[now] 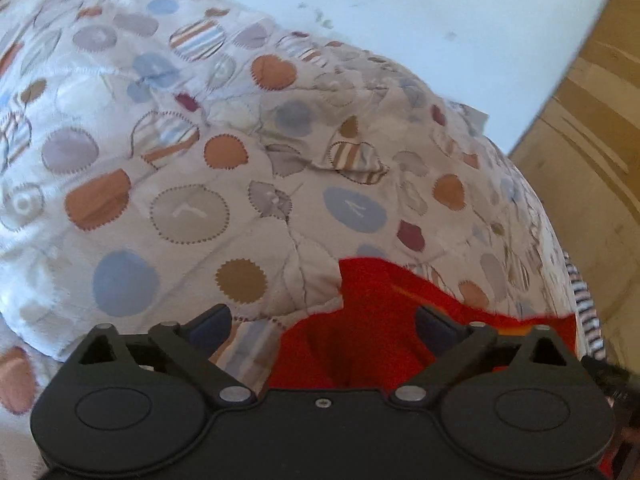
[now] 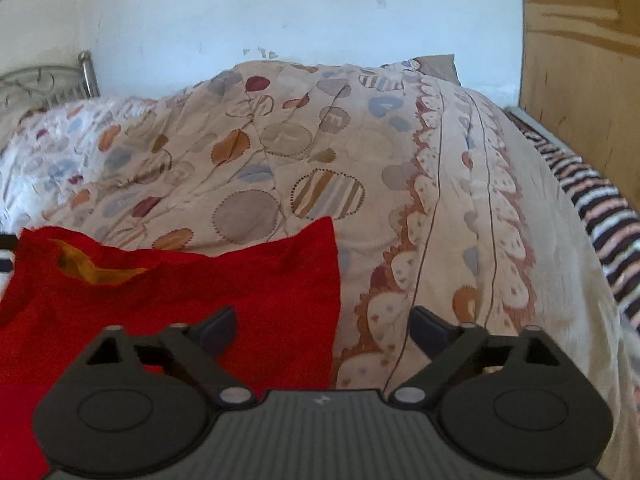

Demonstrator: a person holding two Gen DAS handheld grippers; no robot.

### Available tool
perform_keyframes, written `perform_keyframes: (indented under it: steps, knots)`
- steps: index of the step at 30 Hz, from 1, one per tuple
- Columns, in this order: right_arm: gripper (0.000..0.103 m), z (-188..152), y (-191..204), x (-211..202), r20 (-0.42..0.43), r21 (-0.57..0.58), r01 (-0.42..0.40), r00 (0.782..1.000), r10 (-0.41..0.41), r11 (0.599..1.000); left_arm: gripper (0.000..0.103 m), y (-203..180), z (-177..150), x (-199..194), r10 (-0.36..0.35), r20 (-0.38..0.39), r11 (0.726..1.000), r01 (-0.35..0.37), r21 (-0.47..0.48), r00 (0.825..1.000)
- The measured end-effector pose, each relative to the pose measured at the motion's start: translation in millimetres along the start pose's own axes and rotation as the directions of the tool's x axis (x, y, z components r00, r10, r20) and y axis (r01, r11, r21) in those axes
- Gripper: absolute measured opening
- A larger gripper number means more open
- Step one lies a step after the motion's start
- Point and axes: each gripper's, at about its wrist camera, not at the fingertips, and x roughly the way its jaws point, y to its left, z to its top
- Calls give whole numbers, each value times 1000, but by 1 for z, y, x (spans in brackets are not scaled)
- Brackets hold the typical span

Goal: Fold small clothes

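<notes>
On the bed's patterned quilt (image 2: 360, 152), the red garment (image 2: 240, 292) is lying loosely spread. Both the left claw (image 1: 324, 320) and right claw (image 2: 324, 324) are hanging released, gripping nothing. Its far edge is probably buckling, so a grab could be catching quilt too, spoiling the fold. No containers are showing.

Home bedroom: patterned quilt (image 2: 320, 160) on bed, metal bedframe (image 2: 86, 72)
</notes>
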Motion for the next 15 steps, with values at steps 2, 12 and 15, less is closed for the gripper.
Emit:
perform_keyframes:
  steps: [2, 12, 15]
  knots:
    - [102, -11, -2, -16, 22, 12, -31, 999, 31, 999, 102, -3, -12, -13, -21, 20, 998, 20, 63, 1000]
    - [103, -75, -3, -107, 171, 113, -156, 976, 135, 981, 98, -12, -107, -74, -30, 56, 977, 17, 211, 998]
    - [97, -94, -5, -123, 221, 179, -201, 962, 160, 963, 81, -8, -128, -88, 14, 71, 990, -24, 141, 997]
